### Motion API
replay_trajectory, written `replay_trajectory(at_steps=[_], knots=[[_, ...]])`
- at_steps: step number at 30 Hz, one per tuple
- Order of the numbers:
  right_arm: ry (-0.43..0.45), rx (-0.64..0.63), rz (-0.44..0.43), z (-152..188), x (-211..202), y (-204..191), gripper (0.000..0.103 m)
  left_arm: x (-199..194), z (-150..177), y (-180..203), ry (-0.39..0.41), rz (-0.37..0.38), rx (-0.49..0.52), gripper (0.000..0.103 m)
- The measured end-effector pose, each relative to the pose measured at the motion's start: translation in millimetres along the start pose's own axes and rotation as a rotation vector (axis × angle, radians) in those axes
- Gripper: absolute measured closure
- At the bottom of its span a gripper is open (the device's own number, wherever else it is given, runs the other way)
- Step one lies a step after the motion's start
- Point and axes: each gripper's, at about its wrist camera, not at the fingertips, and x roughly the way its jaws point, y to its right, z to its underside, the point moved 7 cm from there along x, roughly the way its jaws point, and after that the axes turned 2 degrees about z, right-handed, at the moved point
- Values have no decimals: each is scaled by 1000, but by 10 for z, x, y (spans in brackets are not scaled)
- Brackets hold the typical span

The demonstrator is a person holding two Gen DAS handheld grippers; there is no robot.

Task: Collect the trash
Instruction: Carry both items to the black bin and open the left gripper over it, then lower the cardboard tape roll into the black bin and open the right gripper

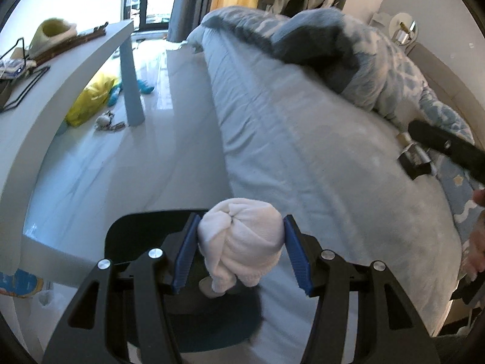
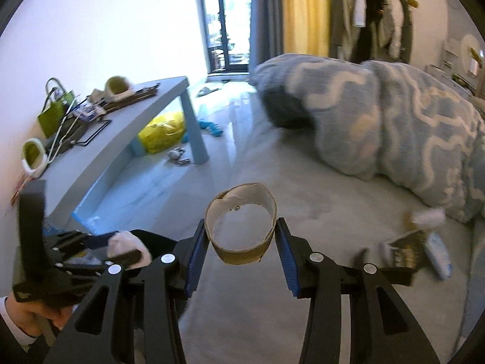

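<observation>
1. Both claws are pinching trash. Left claw (image 1: 241,253) squeezes a white crumpled tissue ball (image 1: 241,242) between its blue pads, low in the middle of the left wrist view.
2. Under that ball sits a dark round bin (image 1: 145,233), at the bottom of the frame. The ball is probably held there so it can drop in.
3. Right claw (image 2: 241,250) pinches a cardboard tape ring (image 2: 241,227) at its two sides, in the lower middle of the right wrist view. The ring looks a bit squashed by the squeeze.
4. The ring hangs in the air above the bed (image 2: 303,212), so it is lifted off and ready to go to the bin.
5. More small litter (image 2: 418,242) lies on the bed at the lower right of that view. It is blurry, so what it is cannot be told.
6. A yellow bag (image 1: 91,98) lies on the floor under the table (image 1: 75,69), at the left. It may be trash too.
</observation>
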Motion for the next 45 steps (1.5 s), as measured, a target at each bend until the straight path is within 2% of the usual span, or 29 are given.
replay_trajectory(at_steps=[11, 14, 22, 25, 27, 30, 35, 45], knots=[[-61, -68, -120, 41, 333, -863, 58, 252, 430, -544, -150, -40, -66, 45], [-77, -78, -134, 67, 404, -987, 58, 363, 582, -709, -212, -67, -89, 45], [-141, -100, -165, 200, 644, -1277, 58, 482, 839, -900, -322, -62, -129, 44], [-174, -100, -171, 269, 763, -1334, 58, 451, 835, -923, -311, -65, -119, 42], [-201, -87, -180, 323, 860, -1352, 58, 428, 804, -944, -291, -57, -120, 35], [-240, -87, -173, 401, 999, -1398, 58, 352, 771, -999, -264, -53, -128, 32], [-288, -97, -159, 541, 1172, -1456, 58, 177, 686, -1096, -212, -45, -139, 34], [-408, -128, -130, 928, 1598, -1578, 58, -348, 323, -1112, -8, -15, -131, 43]])
